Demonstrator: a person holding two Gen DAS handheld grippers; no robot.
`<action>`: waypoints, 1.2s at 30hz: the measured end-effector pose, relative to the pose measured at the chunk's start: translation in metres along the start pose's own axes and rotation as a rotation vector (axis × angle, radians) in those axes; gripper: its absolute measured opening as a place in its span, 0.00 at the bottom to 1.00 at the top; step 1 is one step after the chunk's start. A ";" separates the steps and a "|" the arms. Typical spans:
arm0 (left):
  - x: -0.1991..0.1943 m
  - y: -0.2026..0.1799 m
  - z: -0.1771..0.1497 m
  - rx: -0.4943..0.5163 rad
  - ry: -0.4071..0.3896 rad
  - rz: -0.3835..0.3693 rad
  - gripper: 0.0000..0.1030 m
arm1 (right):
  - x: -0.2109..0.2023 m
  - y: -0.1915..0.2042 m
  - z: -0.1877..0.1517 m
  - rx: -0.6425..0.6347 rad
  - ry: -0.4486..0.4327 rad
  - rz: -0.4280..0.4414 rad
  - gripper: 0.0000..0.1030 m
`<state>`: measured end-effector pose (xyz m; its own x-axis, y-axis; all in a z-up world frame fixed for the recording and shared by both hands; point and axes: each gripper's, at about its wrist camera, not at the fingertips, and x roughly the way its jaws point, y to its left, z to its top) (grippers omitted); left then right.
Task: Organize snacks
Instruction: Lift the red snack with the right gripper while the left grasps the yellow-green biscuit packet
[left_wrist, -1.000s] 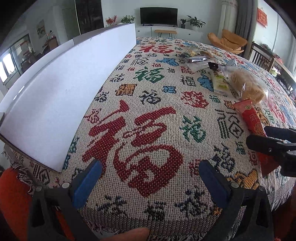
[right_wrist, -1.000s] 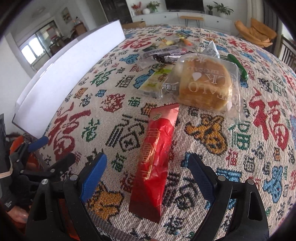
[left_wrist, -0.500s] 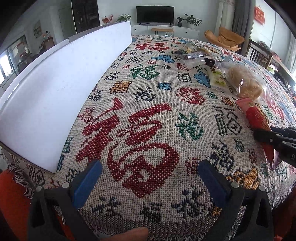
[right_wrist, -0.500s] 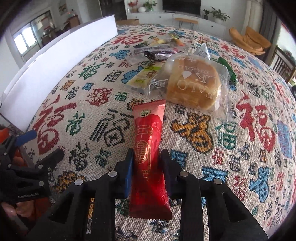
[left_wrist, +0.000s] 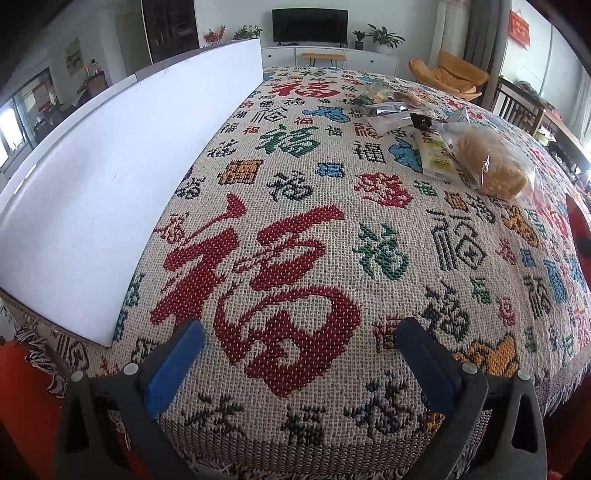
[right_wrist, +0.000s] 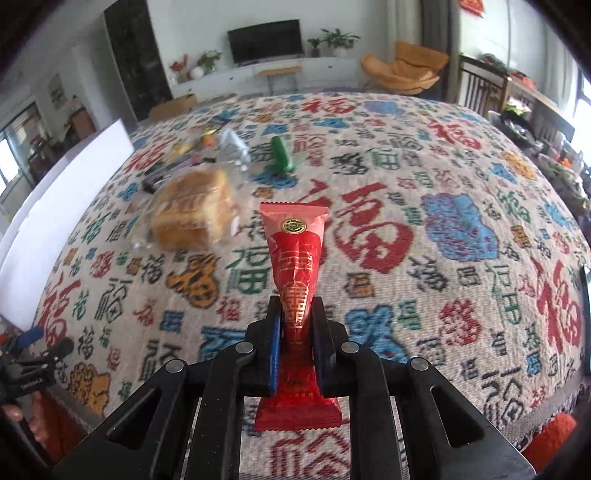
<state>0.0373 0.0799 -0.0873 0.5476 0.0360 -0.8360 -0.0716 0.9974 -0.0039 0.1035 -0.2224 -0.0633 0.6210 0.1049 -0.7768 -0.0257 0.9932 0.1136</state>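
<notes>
Left wrist view, from left to right: a white board (left_wrist: 110, 177) stood on edge along the left side of the patterned cloth (left_wrist: 280, 229). The left gripper (left_wrist: 295, 354) hung over the near edge of the cloth with its blue-padded jaws spread wide and nothing between them. Farther right lay a heap of wrapped snacks (left_wrist: 391, 107), then a bagged bread loaf (left_wrist: 491, 166).

Right wrist view, from left to right: the left gripper (right_wrist: 33, 354) showed at the lower left edge. The bagged bread loaf (right_wrist: 192, 214) lay on the cloth (right_wrist: 443, 295), blurred. The right gripper (right_wrist: 295, 332) was clamped on a red snack packet (right_wrist: 295, 280), its jaws pressed against the packet's two sides at mid-length. The packet stuck out forward above the cloth. A green packet (right_wrist: 282, 153) lay beyond it.
</notes>
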 end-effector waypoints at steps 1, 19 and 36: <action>0.000 0.000 -0.001 0.005 -0.001 -0.002 1.00 | 0.003 -0.005 0.000 0.010 -0.005 -0.006 0.15; 0.065 -0.070 0.151 0.071 0.081 -0.322 0.78 | 0.017 -0.032 -0.025 0.071 -0.060 0.034 0.38; 0.052 -0.091 0.115 0.273 0.100 -0.311 0.28 | 0.017 -0.035 -0.023 0.078 -0.057 0.053 0.38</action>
<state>0.1684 -0.0021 -0.0674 0.4234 -0.2620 -0.8672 0.3151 0.9401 -0.1301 0.0970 -0.2545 -0.0950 0.6641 0.1518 -0.7321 -0.0002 0.9792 0.2029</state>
